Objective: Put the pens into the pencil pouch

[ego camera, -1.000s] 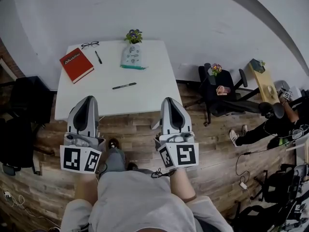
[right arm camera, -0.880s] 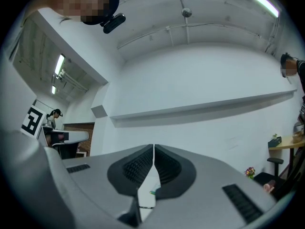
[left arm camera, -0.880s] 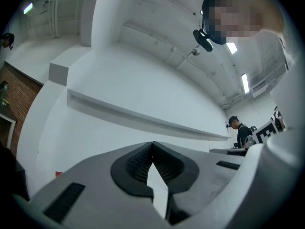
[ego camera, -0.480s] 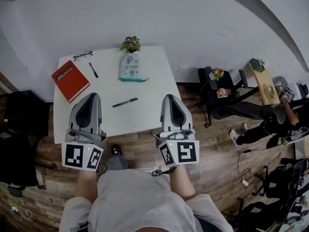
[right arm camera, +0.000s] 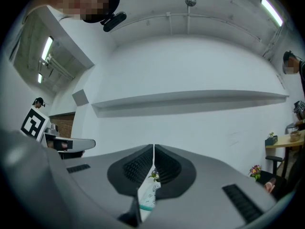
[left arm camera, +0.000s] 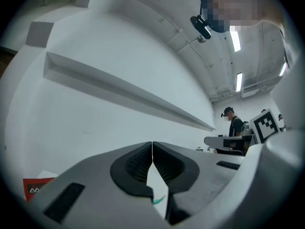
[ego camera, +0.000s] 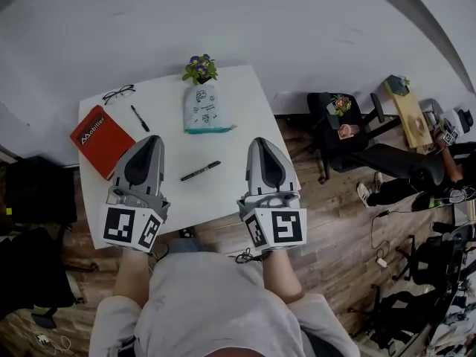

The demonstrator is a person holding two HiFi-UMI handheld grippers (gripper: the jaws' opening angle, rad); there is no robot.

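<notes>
Fingers of left gripper [ego camera: 153,140] and right gripper [ego camera: 261,143] pressed together, empty. On bench [ego camera: 242,106], pen [ego camera: 200,171] between them; pouch [ego camera: 203,110] at pen's 12 o'clock, second pen [ego camera: 139,117] at 10.

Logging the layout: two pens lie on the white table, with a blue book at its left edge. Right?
No: the head view shows the book is red, not blue. It lies at the left edge of the white table, which bears the nearer pen and the farther pen.

Grey left gripper [ego camera: 153,140], right gripper [ego camera: 262,143]; grey shirt [ego camera: 202,297].
</notes>
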